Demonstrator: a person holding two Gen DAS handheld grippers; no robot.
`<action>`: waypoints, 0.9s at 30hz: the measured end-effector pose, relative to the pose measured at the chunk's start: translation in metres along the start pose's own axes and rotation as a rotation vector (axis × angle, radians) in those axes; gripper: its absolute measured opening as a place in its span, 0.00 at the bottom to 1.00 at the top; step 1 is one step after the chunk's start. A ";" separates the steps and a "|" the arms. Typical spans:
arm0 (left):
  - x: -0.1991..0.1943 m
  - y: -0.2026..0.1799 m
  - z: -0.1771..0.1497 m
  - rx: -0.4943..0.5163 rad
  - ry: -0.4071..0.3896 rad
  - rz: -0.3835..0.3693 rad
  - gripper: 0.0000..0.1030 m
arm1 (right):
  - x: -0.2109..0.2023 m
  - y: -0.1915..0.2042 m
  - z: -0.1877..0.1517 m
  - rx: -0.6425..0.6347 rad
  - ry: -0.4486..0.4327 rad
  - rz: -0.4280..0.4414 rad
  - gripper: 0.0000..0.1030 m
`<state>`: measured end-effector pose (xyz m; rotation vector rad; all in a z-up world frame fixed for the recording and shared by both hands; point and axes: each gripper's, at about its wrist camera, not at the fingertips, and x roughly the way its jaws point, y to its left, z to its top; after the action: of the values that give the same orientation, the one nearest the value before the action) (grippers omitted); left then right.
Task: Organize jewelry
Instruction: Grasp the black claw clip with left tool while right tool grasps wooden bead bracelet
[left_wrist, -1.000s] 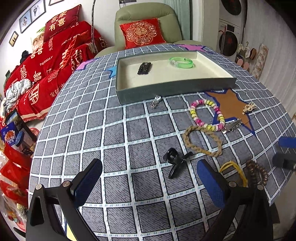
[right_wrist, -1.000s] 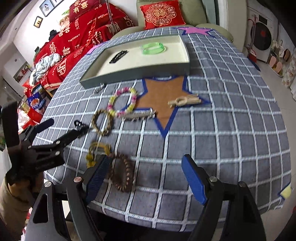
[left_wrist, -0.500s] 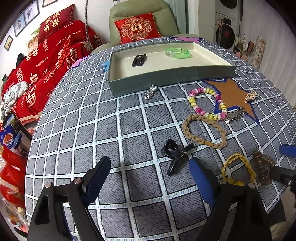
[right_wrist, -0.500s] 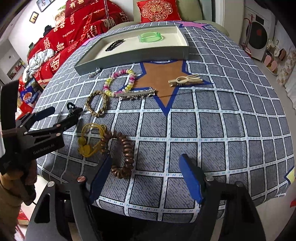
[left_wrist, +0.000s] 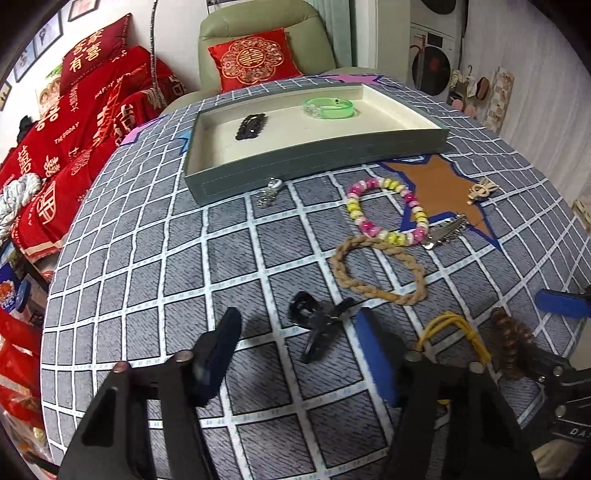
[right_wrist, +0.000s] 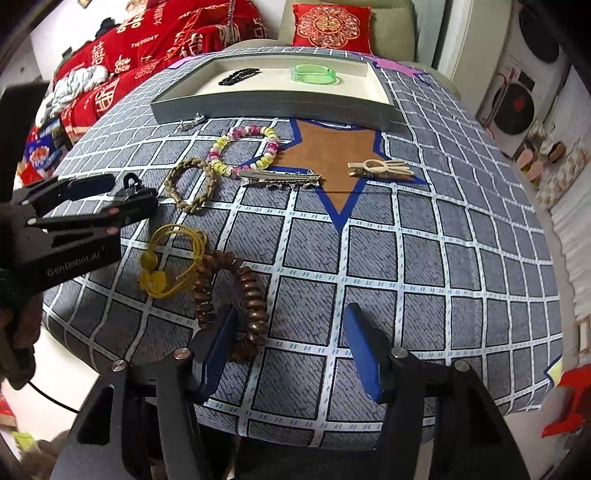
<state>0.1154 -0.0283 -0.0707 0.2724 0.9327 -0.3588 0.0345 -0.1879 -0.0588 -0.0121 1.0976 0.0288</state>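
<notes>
A black claw clip (left_wrist: 317, 328) lies on the checked tablecloth between the fingers of my left gripper (left_wrist: 299, 350). Its jaws are closing, and the pads stand a little apart from the clip. My right gripper (right_wrist: 290, 349) hovers over the table's near edge, jaws also closing. A brown spiral hair tie (right_wrist: 255, 299) lies just ahead, its near end at the left finger, nothing gripped. At the back, the grey tray (left_wrist: 314, 173) holds a green bracelet (left_wrist: 328, 107) and a black hair clip (left_wrist: 251, 125).
Loose on the cloth are a beaded bracelet (left_wrist: 369, 227), a tan braided ring (left_wrist: 380, 294), a yellow hair tie (right_wrist: 155, 280), a silver clip (right_wrist: 280, 177), a wooden clip (right_wrist: 380, 170) and a small silver charm (left_wrist: 271, 190). An armchair and red bedding stand beyond the table.
Both grippers' jaws have narrowed. The left one has drawn in around the black claw clip. The right one has moved down and forward, so the brown hair tie now sits at its left finger.
</notes>
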 end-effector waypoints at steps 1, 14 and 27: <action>-0.001 -0.001 0.000 0.004 -0.002 0.001 0.65 | 0.000 0.000 0.000 0.000 -0.001 0.000 0.60; -0.006 -0.004 -0.005 -0.018 -0.007 -0.041 0.33 | -0.004 0.005 -0.001 -0.003 -0.021 0.020 0.14; -0.033 0.012 0.003 -0.083 -0.053 -0.045 0.33 | -0.016 -0.030 0.004 0.127 -0.036 0.124 0.13</action>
<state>0.1046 -0.0131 -0.0410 0.1657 0.9007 -0.3660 0.0314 -0.2176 -0.0432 0.1696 1.0613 0.0701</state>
